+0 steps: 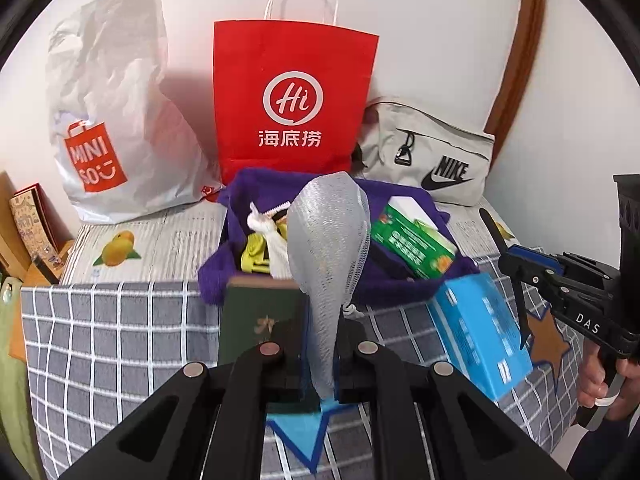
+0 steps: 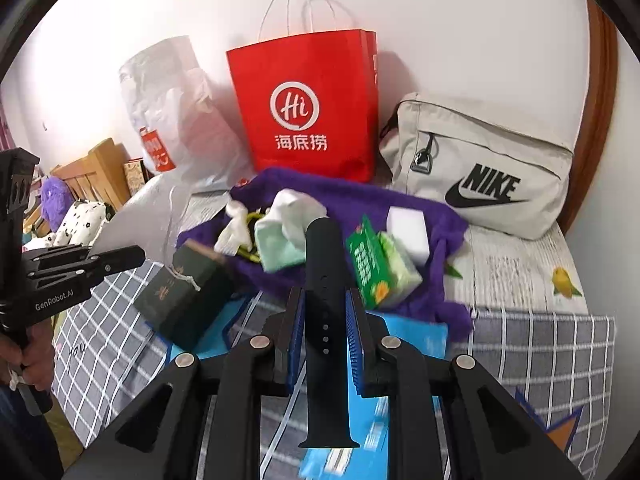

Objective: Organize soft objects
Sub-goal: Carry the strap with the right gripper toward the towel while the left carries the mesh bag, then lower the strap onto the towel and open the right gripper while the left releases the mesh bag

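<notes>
While both hands hold their tongs above a bed covered with a grey checked sheet (image 1: 100, 340), each tool has something pinched in it. The left gripper (image 1: 320, 360) is closed tight on the lower end of a silvery mesh pouch (image 1: 328, 240), which stands up from between its jaws and widens toward the top, with a small white cord knot beside the right finger. The right gripper (image 2: 326, 332) is clamped on a black watch strap (image 2: 324, 320); the strap runs lengthwise between the blue ridged pads (image 2: 354, 340), its rounded tip poking forward past them and its wider end sticking back toward the camera. Beyond both tools lies a purple fuzzy cloth (image 2: 400, 200) spread on the bed, and on it sit a green tissue pack (image 2: 380, 272), a white block (image 2: 408, 228), a pale green folded cloth (image 2: 280, 248) and some white and yellow bits that are hard to make out. A dark green box (image 2: 184, 296) rests at the near left edge of the cloth, and a blue box (image 1: 480, 332) lies near its right edge. Against the wall stand a white plastic shopping bag (image 1: 116, 120), a red paper bag (image 1: 292, 96) and a grey zip bag (image 2: 480, 168), side by side. In the left view the person's right hand (image 1: 600, 380) shows at the edge.
</notes>
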Motion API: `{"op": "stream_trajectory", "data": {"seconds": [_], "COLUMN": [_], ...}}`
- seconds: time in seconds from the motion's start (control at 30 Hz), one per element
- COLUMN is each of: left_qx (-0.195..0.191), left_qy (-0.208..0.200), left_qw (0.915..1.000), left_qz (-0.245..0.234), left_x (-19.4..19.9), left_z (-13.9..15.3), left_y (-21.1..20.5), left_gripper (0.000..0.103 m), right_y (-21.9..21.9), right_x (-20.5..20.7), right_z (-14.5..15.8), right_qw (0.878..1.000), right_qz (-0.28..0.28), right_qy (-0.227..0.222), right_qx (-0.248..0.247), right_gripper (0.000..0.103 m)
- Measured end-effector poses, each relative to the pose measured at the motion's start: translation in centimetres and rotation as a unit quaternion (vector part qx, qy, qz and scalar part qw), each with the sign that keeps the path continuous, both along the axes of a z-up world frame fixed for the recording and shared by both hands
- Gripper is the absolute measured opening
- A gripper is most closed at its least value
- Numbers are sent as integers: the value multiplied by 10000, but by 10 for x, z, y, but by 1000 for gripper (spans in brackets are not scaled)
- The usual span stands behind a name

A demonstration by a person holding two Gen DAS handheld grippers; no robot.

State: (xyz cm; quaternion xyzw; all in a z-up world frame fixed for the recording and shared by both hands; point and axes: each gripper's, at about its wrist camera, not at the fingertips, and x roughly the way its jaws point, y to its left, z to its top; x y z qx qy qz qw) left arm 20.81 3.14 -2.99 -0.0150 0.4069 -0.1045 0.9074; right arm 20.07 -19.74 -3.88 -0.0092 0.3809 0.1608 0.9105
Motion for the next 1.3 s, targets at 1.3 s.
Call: {"op": "stream_trajectory", "data": {"seconds": [1.3], "left_qx": [310], "left_qy": [935], "left_qw": [9951], "left_qz": [0], "left_x": [141], "left_z": [-69], "left_y": [-15], "left_gripper": [19], "right_y": [38], "right_x": [158], "right_z": [-83], "right_qw": [9921], "right_qz": [338], "right_qy": [1121], "right_qx": [-442], "right_gripper": [21]}}
